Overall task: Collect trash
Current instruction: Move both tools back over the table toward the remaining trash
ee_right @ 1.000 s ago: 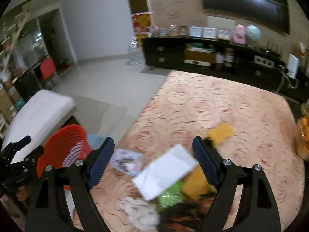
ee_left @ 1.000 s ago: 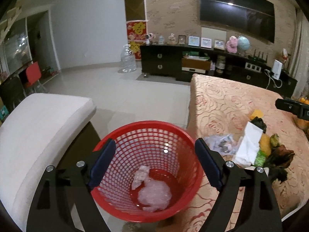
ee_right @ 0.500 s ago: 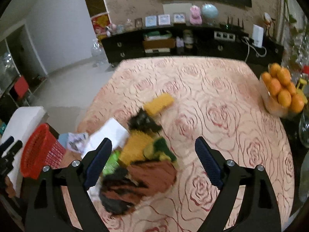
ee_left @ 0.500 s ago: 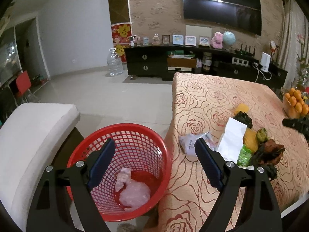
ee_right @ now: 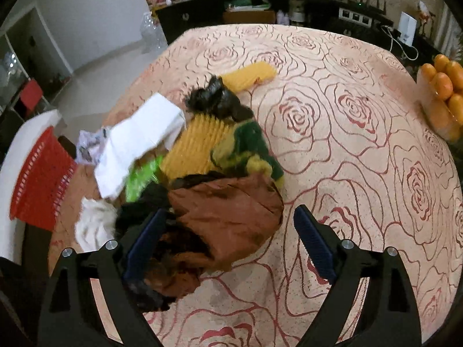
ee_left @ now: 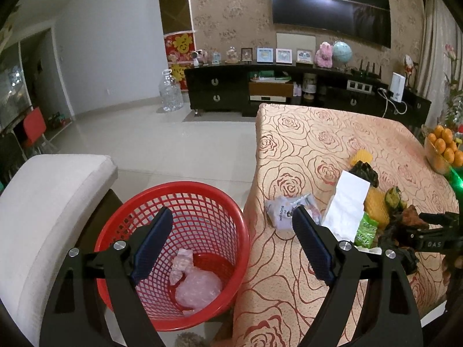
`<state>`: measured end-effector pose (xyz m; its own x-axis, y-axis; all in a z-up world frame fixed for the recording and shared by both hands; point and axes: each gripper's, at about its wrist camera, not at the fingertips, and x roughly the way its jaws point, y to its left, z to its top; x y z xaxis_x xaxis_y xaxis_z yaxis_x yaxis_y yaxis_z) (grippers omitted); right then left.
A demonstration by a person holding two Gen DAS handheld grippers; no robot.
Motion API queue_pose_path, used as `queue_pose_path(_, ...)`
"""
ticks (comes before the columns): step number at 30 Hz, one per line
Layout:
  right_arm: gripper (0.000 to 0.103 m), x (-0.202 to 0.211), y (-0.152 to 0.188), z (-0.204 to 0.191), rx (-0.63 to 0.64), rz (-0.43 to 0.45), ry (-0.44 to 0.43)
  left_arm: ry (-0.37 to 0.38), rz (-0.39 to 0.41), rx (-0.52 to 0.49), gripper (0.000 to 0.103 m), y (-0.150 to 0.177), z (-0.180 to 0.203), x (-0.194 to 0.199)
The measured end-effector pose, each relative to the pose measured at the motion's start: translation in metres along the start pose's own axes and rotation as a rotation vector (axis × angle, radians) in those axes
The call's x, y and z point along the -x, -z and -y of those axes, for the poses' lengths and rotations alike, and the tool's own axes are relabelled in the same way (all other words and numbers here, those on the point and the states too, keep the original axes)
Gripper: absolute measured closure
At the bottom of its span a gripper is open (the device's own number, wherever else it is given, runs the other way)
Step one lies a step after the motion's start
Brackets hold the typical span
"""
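Right tongs (ee_right: 228,240), wide open and empty, have swung over the trash pile (ee_right: 202,159), brown wrapper (ee_right: 228,217) at twelve o'clock; left tongs (ee_left: 231,243), open, wait above red basket (ee_left: 231,202).

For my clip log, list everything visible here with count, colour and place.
basket: one, red, on the floor beside the table
bagged trash: one, pale pink, inside the basket
table: one, rose-patterned cloth
white paper: one, on the trash pile's left
yellow pieces: two, in the pile
brown wrapper: one, pile's near end
oranges: several, in a bowl at the table's right edge
left gripper: open, above the basket
right gripper: open, over the brown wrapper
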<state>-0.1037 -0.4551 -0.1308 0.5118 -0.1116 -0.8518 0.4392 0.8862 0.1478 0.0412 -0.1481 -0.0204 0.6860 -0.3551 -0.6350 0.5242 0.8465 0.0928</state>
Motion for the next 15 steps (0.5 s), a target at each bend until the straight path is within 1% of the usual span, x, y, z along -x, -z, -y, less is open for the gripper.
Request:
queue_pose_path(2, 0.030, 0.000, 0.001, 0.004, -0.003, -0.004, -0.007, 0.000, -0.002, 0.000, 0.021, 0.000, 0.000, -0.001)
queue_pose_path(9, 0.035, 0.011, -0.001, 0.021, -0.057, 0.007, -0.008, 0.001, -0.010, -0.018, 0.021, 0.000, 0.008, -0.005)
queue_pose_path(15, 0.035, 0.040, -0.010, 0.035, -0.100, 0.092, 0.010, 0.000, -0.018, -0.022, 0.021, 0.001, 0.013, -0.009)
